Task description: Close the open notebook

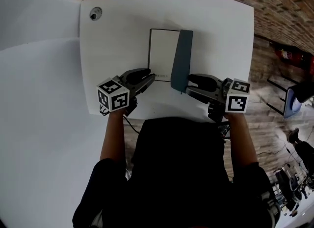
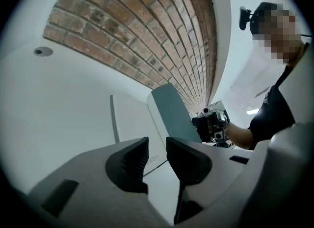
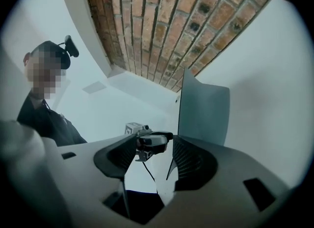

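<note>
Notebook [image 1: 162,55] print too small to be read. Left gripper [image 1: 151,78] & right gripper [image 1: 190,83] held w/ jaws spread, nothing pinched; cover [image 1: 182,57] upright just beside right.

The notebook [image 1: 161,55] lies open on the bench [image 1: 117,35]: white page flat, grey-blue cover [image 1: 182,60] raised almost upright. The page's near corner sits just ahead of the left gripper's [image 1: 148,78] jaws; the cover stands just beyond the right gripper's [image 1: 189,83] jaws.

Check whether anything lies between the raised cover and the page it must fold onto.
Nothing lies on the page. Only the left gripper hovers at its near left corner, where the closing cover might catch it.
</note>
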Demonstrator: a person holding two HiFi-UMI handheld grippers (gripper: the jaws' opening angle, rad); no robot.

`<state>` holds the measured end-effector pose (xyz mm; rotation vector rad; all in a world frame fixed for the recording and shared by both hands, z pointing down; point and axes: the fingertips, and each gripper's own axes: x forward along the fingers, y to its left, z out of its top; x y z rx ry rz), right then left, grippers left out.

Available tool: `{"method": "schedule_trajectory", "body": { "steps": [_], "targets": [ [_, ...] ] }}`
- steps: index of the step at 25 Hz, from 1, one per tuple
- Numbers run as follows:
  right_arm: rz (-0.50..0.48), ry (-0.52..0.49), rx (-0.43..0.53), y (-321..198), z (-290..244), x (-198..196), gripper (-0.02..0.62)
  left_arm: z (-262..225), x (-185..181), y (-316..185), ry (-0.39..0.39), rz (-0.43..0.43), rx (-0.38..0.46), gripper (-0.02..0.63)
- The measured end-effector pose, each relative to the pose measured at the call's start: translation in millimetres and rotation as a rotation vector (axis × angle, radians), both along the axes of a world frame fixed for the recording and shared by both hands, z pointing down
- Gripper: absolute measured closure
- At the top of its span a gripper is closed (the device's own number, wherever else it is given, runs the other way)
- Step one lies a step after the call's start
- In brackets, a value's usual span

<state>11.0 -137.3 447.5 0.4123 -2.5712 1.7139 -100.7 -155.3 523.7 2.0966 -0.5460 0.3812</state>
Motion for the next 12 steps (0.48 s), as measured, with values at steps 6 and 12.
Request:
{"method": "schedule_trajectory", "body": {
  "steps": [6, 12],
  "targets": [
    [-0.065, -0.053, 0.022, -8.8, -7.2, -44.8, 0.357, 26.0, -38.9, 21.2, -0.002, -0.089, -0.107, 0.485],
    [-0.098, -0.033, 0.012, -18.3, 10.2, -92.5, 0.351, 23.8, -59.4, 32.2, 0.022, -0.153, -0.121, 0.485]
  ]
}}
